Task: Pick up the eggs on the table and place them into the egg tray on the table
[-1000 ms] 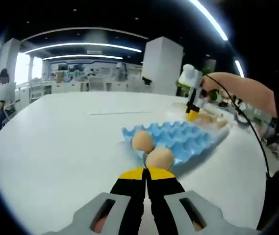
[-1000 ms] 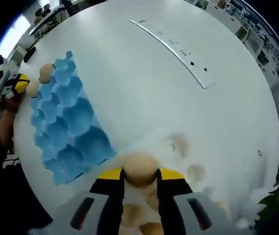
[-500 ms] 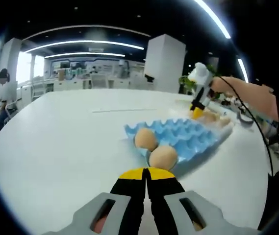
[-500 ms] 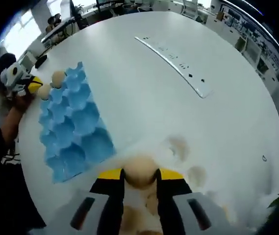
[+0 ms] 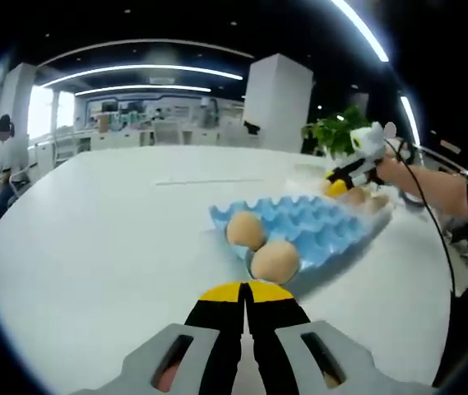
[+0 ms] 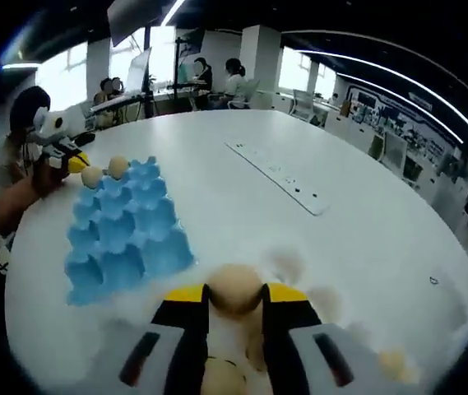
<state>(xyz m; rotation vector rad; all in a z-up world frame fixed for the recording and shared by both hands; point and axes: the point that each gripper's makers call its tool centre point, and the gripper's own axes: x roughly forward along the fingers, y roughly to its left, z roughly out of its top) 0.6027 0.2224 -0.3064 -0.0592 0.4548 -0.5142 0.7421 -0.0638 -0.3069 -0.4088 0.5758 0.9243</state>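
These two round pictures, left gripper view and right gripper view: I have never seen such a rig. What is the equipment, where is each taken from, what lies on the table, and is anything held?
A person holds a two-jaw gripper in each hand, and a fisheye camera rides on each one.

The left gripper view looks along the left gripper, jaws shut with nothing between them, just short of the blue egg tray, which holds two eggs at its near end.

The right gripper view looks along the right gripper, shut on one egg. More eggs lie blurred on the white table around it, beside a long white strip.

Each view also catches the other gripper at the tray's far end.
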